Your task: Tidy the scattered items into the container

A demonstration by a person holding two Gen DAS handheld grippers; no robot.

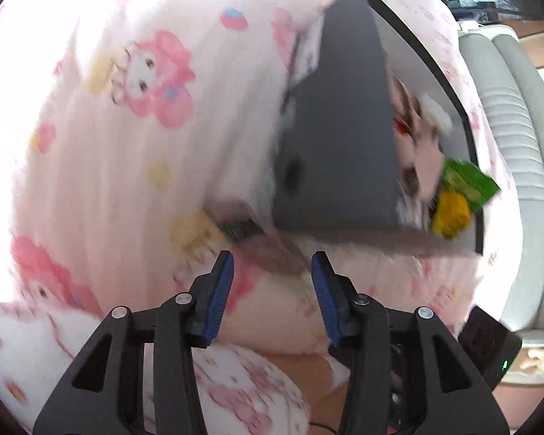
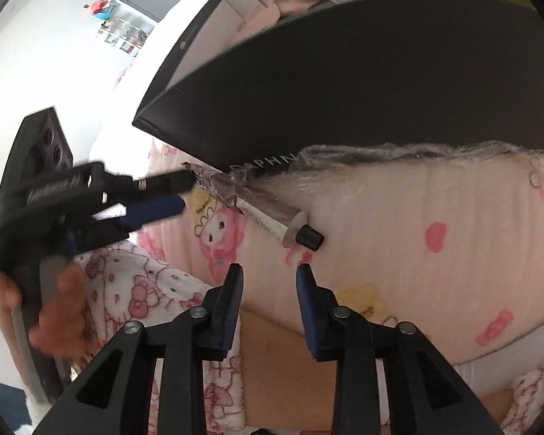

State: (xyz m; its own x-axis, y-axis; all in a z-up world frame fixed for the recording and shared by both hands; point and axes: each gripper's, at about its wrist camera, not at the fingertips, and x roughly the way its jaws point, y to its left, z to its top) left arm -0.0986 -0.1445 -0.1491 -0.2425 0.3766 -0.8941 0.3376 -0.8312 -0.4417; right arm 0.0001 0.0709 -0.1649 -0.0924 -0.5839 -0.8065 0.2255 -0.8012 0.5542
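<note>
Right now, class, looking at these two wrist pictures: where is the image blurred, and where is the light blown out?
Left wrist view: motion blur smears the dark box and the patterned bedding, washed out at far left; the left tongs stay sharp. Right wrist view: the box and the tube beside it are fairly crisp, the left tongs blurred, the wall overexposed.

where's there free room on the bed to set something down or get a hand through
Free: the wide stretch of pink blanket left of the black box, and the patch right of the tube in the right wrist view. Crowded: the box interior, holding a green packet, a yellow item and pink fabric; also the box's front edge, where the tube lies.
</note>
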